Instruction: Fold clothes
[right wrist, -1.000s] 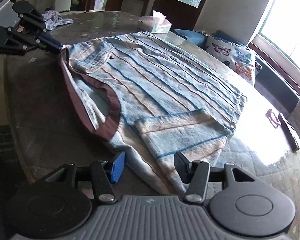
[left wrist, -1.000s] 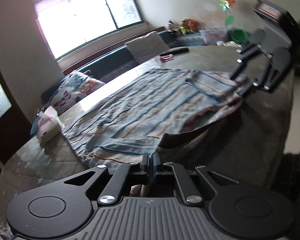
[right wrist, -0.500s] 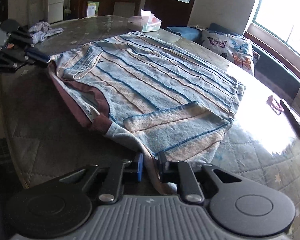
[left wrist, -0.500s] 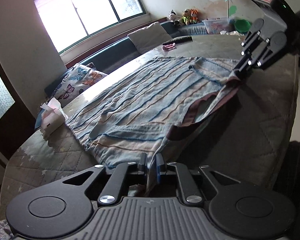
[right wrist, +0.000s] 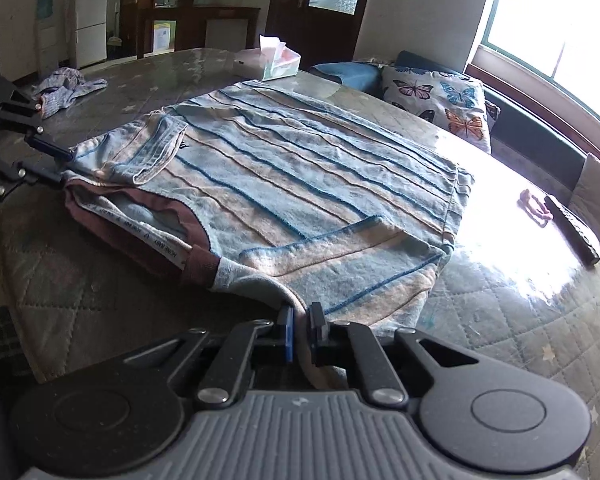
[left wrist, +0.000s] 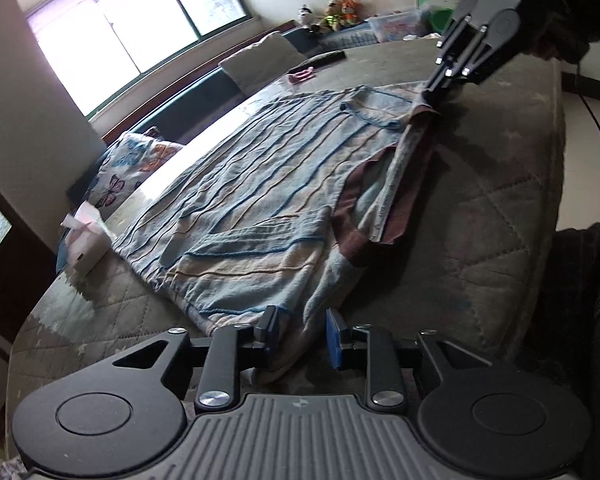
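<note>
A light-blue striped sweater [left wrist: 252,184] [right wrist: 300,168] with a brown collar lies flat on the quilted table, both sleeves folded in over the body. My left gripper [left wrist: 302,330] sits at the near shoulder edge. Its jaws are opening, and the cloth lies loose between them with a gap on each side. In the right wrist view that left gripper [right wrist: 66,166] shows at the sweater's far corner. My right gripper [right wrist: 300,326] is shut on the other shoulder edge, with cloth pinched between its pads. From the left wrist view, the right gripper [left wrist: 434,94] appears at the far corner.
The round quilted table [left wrist: 480,220] holds a tissue box [right wrist: 274,60], a crumpled cloth [right wrist: 66,88], a dark remote [right wrist: 572,228] and a small pink item [right wrist: 534,206]. A butterfly cushion [right wrist: 436,100] rests on the bench under the window. A person's dark sleeve [left wrist: 580,300] is at the right.
The left jaws, shut on the sweater's edge before, have spread and released it. The right jaws, open a second ago, have closed on the other shoulder edge.
</note>
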### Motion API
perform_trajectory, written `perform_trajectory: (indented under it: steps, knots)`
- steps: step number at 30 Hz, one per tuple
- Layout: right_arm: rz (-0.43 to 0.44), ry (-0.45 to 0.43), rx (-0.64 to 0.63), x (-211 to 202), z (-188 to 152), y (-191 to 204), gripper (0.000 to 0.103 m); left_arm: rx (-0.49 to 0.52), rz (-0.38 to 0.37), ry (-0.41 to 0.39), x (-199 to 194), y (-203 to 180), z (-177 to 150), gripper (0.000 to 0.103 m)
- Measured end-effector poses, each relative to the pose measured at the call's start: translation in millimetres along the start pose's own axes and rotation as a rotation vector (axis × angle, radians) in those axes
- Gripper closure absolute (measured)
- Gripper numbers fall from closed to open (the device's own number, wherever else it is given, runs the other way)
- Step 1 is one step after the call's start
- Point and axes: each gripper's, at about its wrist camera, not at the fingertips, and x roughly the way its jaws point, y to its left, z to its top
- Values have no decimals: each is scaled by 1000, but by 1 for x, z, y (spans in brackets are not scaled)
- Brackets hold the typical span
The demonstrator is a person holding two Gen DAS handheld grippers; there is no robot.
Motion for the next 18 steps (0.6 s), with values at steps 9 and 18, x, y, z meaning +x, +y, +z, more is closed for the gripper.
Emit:
perform_trajectory:
  steps: [9, 18]
  knots:
    - [-15, -5, 17, 1, 3, 0, 96, 52, 0, 1, 10, 3, 2, 71]
    - [-30, -53, 52, -11, 2, 3, 98, -66, -41, -10, 1, 18, 6, 99]
